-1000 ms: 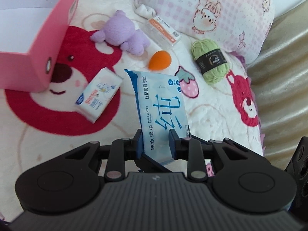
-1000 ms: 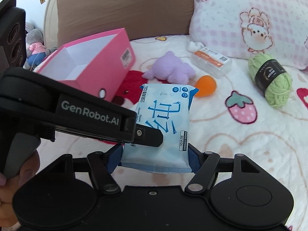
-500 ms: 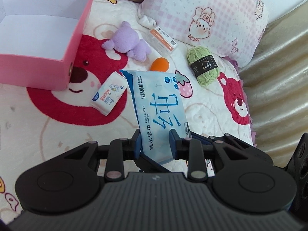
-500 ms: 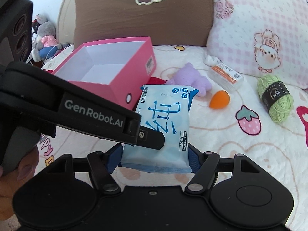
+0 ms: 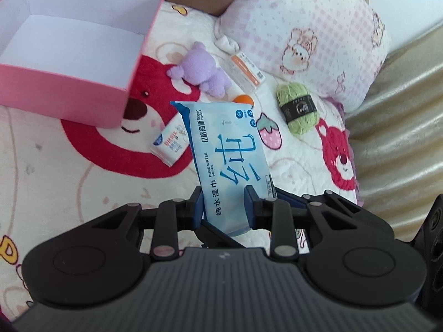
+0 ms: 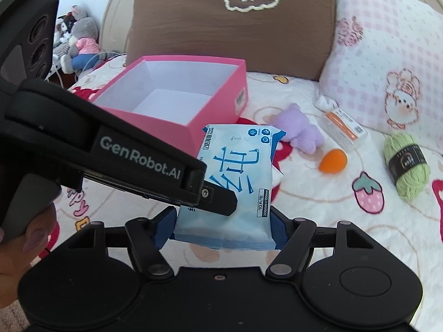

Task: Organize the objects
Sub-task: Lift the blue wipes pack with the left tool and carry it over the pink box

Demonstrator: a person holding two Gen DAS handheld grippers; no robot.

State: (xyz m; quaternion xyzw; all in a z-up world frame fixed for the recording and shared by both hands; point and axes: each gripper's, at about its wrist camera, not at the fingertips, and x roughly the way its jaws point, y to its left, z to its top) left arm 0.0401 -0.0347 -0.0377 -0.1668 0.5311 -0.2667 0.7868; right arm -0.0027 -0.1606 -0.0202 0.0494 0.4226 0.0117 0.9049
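— What sort of room is this?
— A bedroom in bright daylight. The bed [image 5: 83,188] wears a white quilt printed with red bears and strawberries.
— And behind it?
— A beige headboard [image 6: 116,22], a brown cushion [image 6: 221,27], a pink checked pillow [image 5: 313,33], and soft toys [image 6: 80,41] off to the left.

Orange ball [image 5: 243,99] mostly hidden behind wipes pack [image 5: 229,155], pink box [image 5: 69,55] cut off at frame's left edge
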